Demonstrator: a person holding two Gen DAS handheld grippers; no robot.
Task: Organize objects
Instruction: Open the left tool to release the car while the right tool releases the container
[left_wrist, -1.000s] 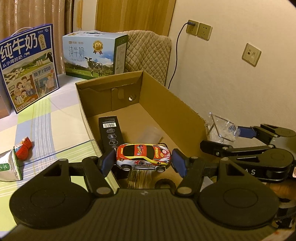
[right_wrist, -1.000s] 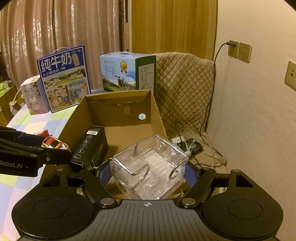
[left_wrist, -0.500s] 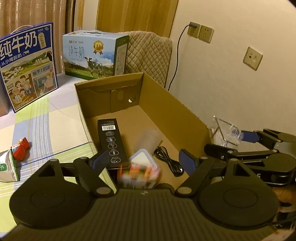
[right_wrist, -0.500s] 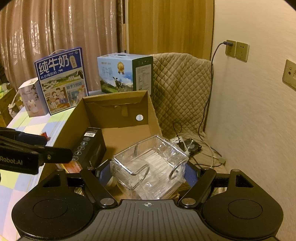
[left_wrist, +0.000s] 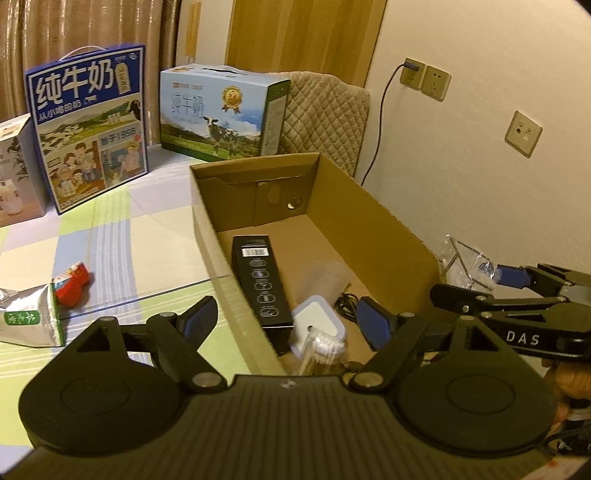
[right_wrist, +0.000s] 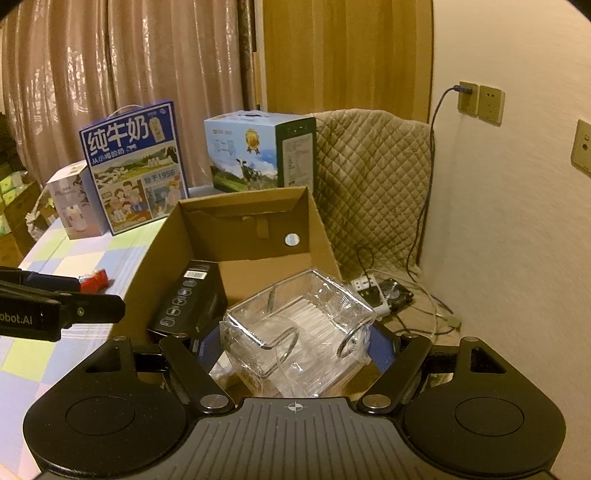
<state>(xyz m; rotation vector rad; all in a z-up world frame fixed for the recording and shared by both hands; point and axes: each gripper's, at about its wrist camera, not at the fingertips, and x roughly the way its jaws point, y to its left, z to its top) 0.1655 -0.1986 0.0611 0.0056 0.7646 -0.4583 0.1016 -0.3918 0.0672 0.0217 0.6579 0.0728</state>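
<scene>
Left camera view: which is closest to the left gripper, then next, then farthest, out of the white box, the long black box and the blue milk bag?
From the left gripper:
1. White box, between its open fingers, inside the cardboard box.
2. Long black box, just beyond, along the box's left wall.
3. Blue milk bag, standing far back left on the table.

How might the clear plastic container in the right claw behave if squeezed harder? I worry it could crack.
The clear plastic container looks thin-walled and glossy, so it may be slippery and flex between the right claw pads. It appears empty, so probably light. It sits tilted in the grip, so it could twist or pop out; hard clear plastic may crack under pressure.
</scene>
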